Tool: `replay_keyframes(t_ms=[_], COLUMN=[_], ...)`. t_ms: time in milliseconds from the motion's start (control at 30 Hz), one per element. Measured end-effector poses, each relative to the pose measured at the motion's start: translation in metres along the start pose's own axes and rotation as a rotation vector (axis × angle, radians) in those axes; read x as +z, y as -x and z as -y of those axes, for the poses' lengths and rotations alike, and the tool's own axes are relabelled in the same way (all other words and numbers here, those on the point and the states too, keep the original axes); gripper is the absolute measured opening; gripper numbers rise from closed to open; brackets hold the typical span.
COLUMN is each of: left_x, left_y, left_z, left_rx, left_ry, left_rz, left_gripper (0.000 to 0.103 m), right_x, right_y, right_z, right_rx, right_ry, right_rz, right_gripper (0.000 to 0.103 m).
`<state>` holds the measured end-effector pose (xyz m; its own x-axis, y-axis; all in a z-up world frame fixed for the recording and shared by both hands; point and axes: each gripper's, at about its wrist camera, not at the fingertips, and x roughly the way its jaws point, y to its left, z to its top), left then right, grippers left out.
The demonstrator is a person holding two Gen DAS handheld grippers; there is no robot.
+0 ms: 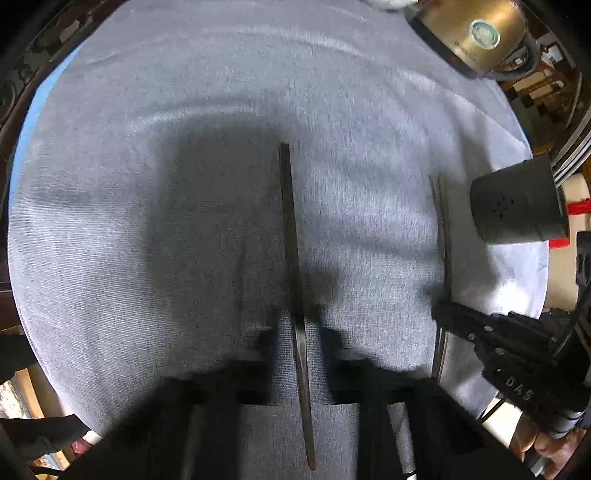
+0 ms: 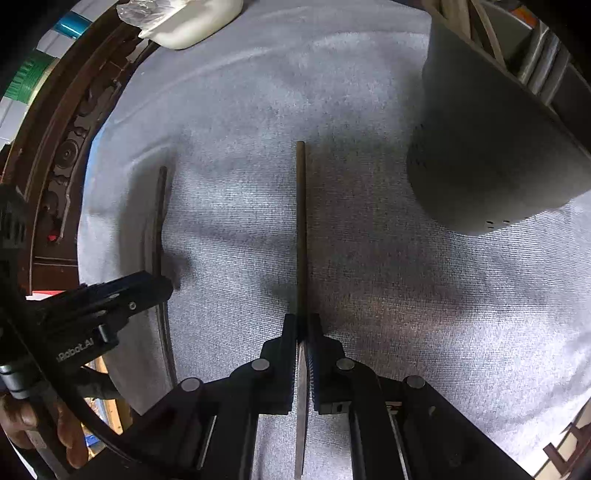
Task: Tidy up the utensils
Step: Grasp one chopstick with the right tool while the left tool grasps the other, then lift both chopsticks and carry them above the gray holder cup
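Two dark chopsticks lie on a grey cloth. My left gripper (image 1: 297, 334) straddles one chopstick (image 1: 290, 229), jaws apart, not touching it. My right gripper (image 2: 303, 332) is shut on the other chopstick (image 2: 301, 221), which points straight ahead. A dark grey utensil holder (image 2: 491, 147) lies tilted at the right, close to the right gripper; it also shows in the left wrist view (image 1: 521, 203). The right gripper (image 1: 443, 310) with its chopstick (image 1: 443, 221) appears at the right of the left wrist view. The left gripper (image 2: 162, 284) and its chopstick (image 2: 159, 221) appear at the left of the right wrist view.
The grey cloth (image 1: 184, 147) covers a dark carved wooden table (image 2: 62, 155). A gold kettle (image 1: 476, 33) stands at the far right. A white dish (image 2: 192, 22) sits at the far edge. The holder holds pale utensils (image 2: 480, 22).
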<state>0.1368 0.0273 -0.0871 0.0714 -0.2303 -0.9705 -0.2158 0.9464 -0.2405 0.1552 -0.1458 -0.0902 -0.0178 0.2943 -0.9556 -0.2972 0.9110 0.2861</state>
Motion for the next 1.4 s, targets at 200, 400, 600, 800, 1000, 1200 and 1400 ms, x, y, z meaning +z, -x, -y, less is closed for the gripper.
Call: replay_keyframes(t_ms=[200,400,600,800,1000,1200,1400], left_x=[0.013,0.026,0.038,0.049,0.051,0.043,0.029], left_y=[-0.007,-0.01,-0.014,-0.015,-0.017,-0.013,0.017], left_z=[0.0,-0.006,-0.007,-0.016,-0.012,-0.02,-0.035], left_rx=[-0.025,-0.041,-0.063,-0.066,-0.066,-0.098,-0.183], left_ry=[-0.024,-0.019,-0.028,-0.01,-0.027,-0.04,-0.007], left_rz=[-0.086,-0.134,-0.158,-0.188,-0.18,-0.162,-0.033], left_gripper=[0.006,0.006,0.006,0.008,0.007,0.006,0.006], right_x=[0.01,0.027,0.036,0.046,0.067,0.052,0.02], right_y=[-0.003,-0.01,-0.015,-0.024,-0.031,-0.021,0.021], right_z=[0.0,-0.014,-0.03,-0.043,-0.054,-0.051,-0.033], right_rx=[-0.019,-0.093,-0.17,-0.208,-0.256,-0.189,-0.038], right_ry=[0.044,0.071,0.12,0.112,0.129,0.106,0.06], right_rz=[-0.06,-0.143,-0.17,-0.235,-0.29,-0.207,0.016], right_gripper=[0.008,0.009,0.009,0.01,0.009,0.006,0.006])
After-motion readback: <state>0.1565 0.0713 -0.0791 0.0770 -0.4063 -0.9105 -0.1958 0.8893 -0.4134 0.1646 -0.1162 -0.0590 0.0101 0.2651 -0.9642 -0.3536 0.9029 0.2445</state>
